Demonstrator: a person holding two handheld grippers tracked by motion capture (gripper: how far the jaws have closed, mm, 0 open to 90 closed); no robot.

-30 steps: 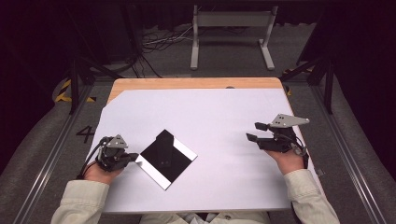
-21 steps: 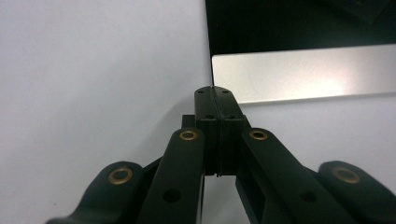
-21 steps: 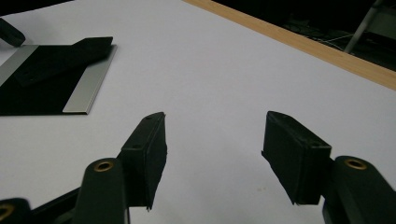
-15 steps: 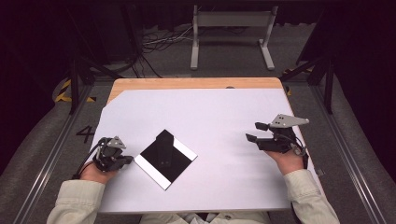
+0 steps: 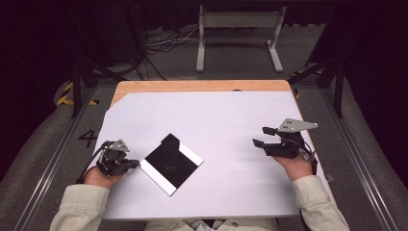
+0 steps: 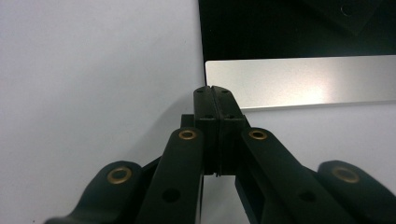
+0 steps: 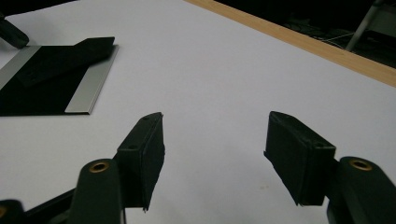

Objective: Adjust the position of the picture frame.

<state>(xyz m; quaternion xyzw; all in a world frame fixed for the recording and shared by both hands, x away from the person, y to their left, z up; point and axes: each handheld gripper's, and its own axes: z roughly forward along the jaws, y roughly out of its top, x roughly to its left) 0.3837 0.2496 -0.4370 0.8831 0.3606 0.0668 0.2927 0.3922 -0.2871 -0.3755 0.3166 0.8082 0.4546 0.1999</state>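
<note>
We note the black card (image 5: pixel 171 162) with silver edges lying flat near the worktop's (image 5: pixel 226 115) front-left; left tongs (image 5: pixel 136 164) pressed together, tips just at its left corner; right tongs (image 5: pixel 260 136) apart, empty, having just been widening, by the right edge

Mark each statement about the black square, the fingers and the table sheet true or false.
1. The left gripper has its fingers shut. True.
2. The right gripper grips the black square. False: its fingers are open with nothing between them, well apart from the square.
3. The black square has silver strips along two edges. True.
4. The square stands upright on one edge. False: it lies flat on the white sheet.
5. The left gripper's tips are at the silver strip's corner. True.
6. The white sheet covers the whole tabletop. False: bare wood shows at the far edge.
</note>
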